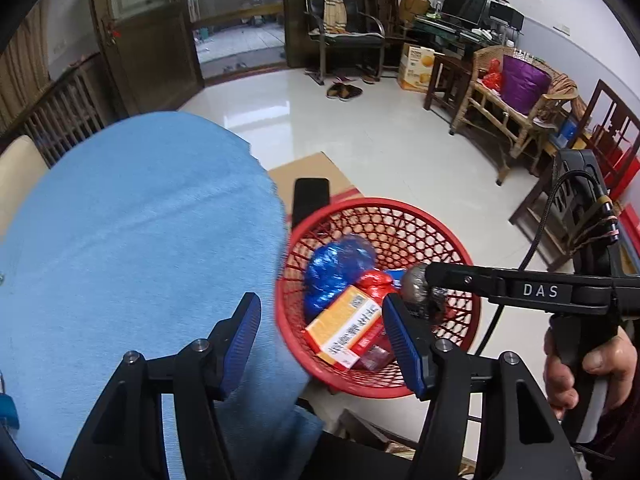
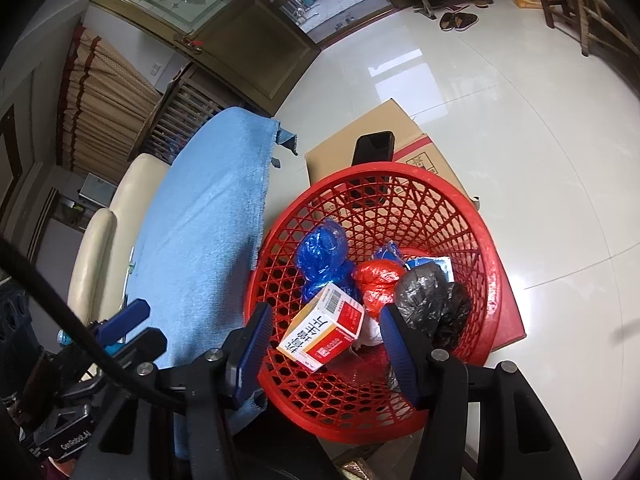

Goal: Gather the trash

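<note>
With both my left gripper (image 1: 320, 344) and right gripper (image 2: 324, 350) spread wide and empty, I risk the right gripper's fingers clipping the red basket (image 2: 490, 240) rim just below and tipping it.

A blue cloth (image 1: 140, 248) is spread over the worktop; a phone (image 2: 374, 146) lies on a cardboard box (image 2: 348, 140).

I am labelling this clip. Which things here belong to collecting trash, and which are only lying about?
Job: red basket, blue bag, red bag, black bag, carton.
Lying about: phone, cardboard box, blue cloth, slippers.
</note>
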`<state>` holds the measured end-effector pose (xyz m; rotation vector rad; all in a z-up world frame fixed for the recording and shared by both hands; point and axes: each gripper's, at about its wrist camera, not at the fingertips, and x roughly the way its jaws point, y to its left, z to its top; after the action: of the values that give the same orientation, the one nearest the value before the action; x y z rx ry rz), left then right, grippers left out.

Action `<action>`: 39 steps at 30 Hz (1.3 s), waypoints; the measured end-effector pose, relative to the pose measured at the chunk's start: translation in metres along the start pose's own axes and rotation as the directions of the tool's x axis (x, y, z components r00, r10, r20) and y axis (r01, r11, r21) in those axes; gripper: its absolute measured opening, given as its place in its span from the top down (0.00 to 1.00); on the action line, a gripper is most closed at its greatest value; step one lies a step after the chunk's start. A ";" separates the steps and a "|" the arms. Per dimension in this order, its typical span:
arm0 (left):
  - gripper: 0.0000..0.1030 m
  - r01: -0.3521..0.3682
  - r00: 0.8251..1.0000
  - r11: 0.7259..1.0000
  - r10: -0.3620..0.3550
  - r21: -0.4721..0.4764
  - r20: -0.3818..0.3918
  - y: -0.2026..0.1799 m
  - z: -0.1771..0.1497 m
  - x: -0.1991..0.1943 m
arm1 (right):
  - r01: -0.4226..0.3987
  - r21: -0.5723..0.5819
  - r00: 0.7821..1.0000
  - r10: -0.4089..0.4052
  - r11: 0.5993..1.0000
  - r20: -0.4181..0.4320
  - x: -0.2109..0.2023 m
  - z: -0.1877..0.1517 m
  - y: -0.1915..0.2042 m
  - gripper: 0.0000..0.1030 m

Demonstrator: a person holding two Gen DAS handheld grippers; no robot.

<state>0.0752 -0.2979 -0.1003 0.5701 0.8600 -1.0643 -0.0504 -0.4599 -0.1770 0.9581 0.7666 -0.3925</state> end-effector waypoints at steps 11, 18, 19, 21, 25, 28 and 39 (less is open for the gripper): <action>0.30 -0.064 0.997 0.997 0.065 -0.032 0.033 0.019 -0.005 -0.016 | 0.016 -0.034 1.000 -0.016 0.999 -0.005 0.003 -0.003 0.021 0.36; 0.27 -0.146 0.985 0.985 0.153 -0.087 0.077 0.043 -0.010 -0.037 | 0.029 -0.079 1.000 -0.029 0.996 -0.008 0.003 -0.004 0.041 0.36; 0.27 -0.166 0.981 0.981 0.174 -0.098 0.086 0.048 -0.012 -0.042 | 0.030 -0.090 0.999 -0.031 0.996 -0.008 0.003 -0.005 0.046 0.36; 0.27 -0.197 0.973 0.973 0.209 -0.119 0.099 0.056 -0.015 -0.051 | 0.036 -0.117 0.999 -0.036 0.993 -0.004 0.002 -0.006 0.057 0.36; 0.27 -0.268 0.949 0.949 0.290 -0.168 0.127 0.077 -0.022 -0.071 | 0.043 -0.191 0.999 -0.044 0.981 0.001 0.004 -0.009 0.086 0.36; 0.27 -0.313 0.928 0.926 0.345 -0.212 0.140 0.094 -0.030 -0.088 | 0.042 -0.251 0.999 -0.042 0.967 0.004 0.007 -0.014 0.112 0.36; 0.27 -0.508 0.807 0.786 0.577 -0.352 0.123 0.151 -0.067 -0.141 | 0.024 -0.478 0.997 0.013 0.878 0.075 0.001 -0.043 0.224 0.36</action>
<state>0.1600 -0.1147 -0.0199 0.3903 0.5832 -0.4341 0.0701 -0.3039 -0.0615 0.4705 0.7504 -0.2240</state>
